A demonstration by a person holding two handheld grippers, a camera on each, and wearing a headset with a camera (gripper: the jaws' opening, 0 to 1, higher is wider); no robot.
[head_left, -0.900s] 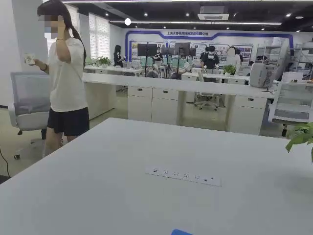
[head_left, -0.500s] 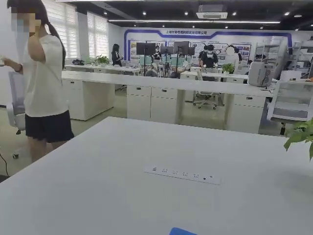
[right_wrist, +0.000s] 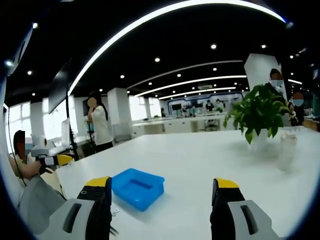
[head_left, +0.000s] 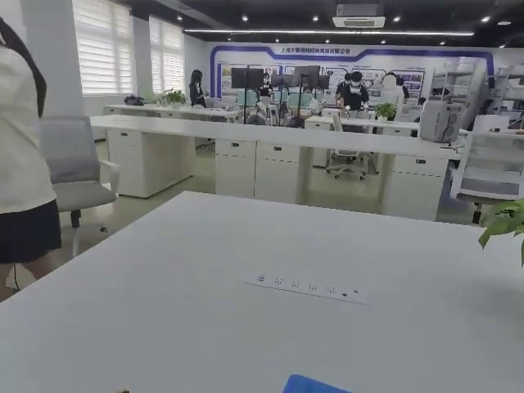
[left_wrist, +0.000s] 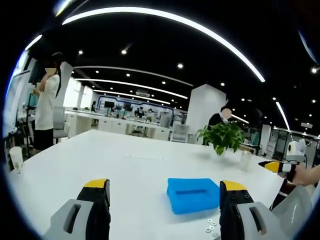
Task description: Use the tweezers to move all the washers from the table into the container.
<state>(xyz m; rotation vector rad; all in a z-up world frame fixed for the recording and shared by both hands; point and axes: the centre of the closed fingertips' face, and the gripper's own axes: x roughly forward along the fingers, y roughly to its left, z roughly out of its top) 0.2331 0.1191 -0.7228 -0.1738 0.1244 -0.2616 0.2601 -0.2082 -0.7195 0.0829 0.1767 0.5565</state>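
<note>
You have even, bright light from ceiling spotlights (head_left: 393, 18) and a light strip (head_left: 327, 32), plus daylight through the window blinds (head_left: 102, 45) at far left. The white table (head_left: 205, 311) carries only faint shadows. Both gripper views look slightly soft and bend straight lines into arcs at their edges.

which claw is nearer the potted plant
Right, likely. The potted plant looms large ahead-right of the right claw; from the left claw it looks smaller and farther.

Container (head_left: 315, 385) cropped at edge, washers (left_wrist: 212, 225) — tiny
</note>
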